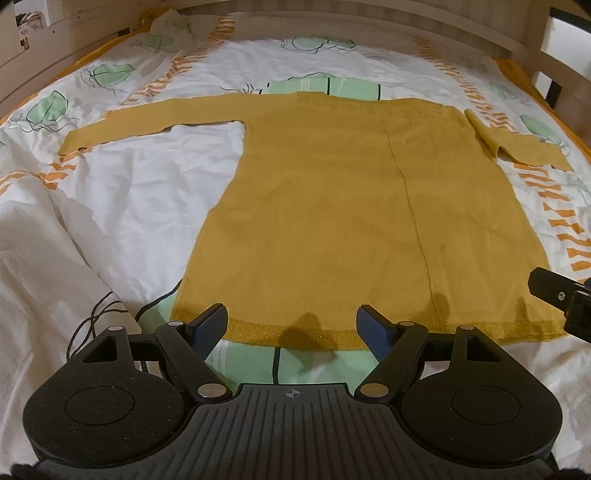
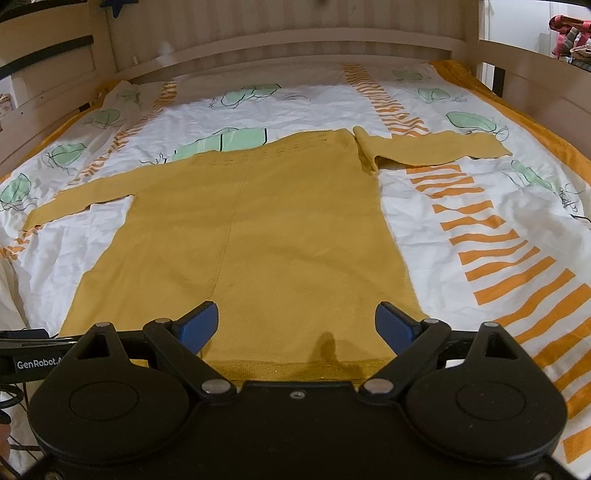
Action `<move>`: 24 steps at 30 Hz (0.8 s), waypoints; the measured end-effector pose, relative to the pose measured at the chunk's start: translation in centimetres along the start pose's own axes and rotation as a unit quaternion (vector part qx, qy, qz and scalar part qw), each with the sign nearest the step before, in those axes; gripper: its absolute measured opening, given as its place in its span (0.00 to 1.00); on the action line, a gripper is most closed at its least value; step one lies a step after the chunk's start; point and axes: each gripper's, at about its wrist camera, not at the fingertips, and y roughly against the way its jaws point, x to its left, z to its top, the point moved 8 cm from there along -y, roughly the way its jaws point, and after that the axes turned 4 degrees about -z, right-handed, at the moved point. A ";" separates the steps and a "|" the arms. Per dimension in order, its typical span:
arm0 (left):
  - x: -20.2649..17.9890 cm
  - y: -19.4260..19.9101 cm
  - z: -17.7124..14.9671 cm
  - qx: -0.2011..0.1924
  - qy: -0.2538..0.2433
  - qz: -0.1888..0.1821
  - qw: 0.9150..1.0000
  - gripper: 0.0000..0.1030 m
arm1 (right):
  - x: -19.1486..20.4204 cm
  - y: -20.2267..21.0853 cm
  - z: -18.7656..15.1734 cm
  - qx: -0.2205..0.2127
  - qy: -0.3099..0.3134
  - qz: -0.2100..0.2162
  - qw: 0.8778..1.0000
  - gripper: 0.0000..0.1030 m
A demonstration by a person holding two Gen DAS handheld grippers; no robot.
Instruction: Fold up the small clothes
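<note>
a mustard-yellow knit sweater (image 1: 332,206) lies flat on a bed, spread on a white duvet cover (image 1: 140,192) printed with green leaves and orange stripes. its hem is nearest to the person, its neckline toward the far wooden bed rail (image 1: 332,22). the left sleeve (image 1: 147,118) stretches straight out to the side; the right sleeve (image 2: 428,147) bends at the shoulder and lies a little bunched there.

the left gripper (image 1: 291,328) hovers just above the hem near its left part, blue-padded fingers (image 1: 210,325) spread wide, holding nothing. the right gripper (image 2: 295,325) hangs over the hem's right part, also spread wide and empty (its shadow falls on the ribbed band).

nothing looks folded yet, so the job seems to be at its start. to do this step well, each tool would likely need to close on a hem corner, catching both layers of the knit and not the duvet cover beneath, then lift evenly so the body stays square. the thin knit will probably stretch and sag if pulled from one side only.

a dark cable (image 1: 92,317) trails on the bedding beside the left gripper and could snag. the crumpled bedding on the left may drag the left sleeve out of line, and the kinked right sleeve wants smoothing.
</note>
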 end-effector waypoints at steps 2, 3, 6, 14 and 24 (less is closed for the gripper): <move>0.0 0.0 0.1 -0.007 -0.001 0.000 1.000 0.74 | 0.0 -0.1 0.0 0.000 -0.001 0.000 1.000 0.90; 0.0 0.0 0.2 -0.017 -0.002 0.000 1.000 0.74 | 0.1 -0.1 0.0 0.000 -0.002 0.001 1.000 0.90; -0.1 0.0 0.5 -0.034 -0.004 -0.005 0.999 0.74 | 0.1 -0.2 0.2 -0.002 -0.002 0.002 1.000 0.90; -0.2 -0.5 1.3 -0.031 -0.008 -0.033 0.999 0.74 | 0.2 -0.5 0.9 -0.014 -0.008 0.007 1.000 0.90; 1.5 -1.3 3.8 -0.064 0.004 -0.018 0.998 0.74 | 1.3 -1.3 2.9 -0.058 0.023 0.028 0.998 0.90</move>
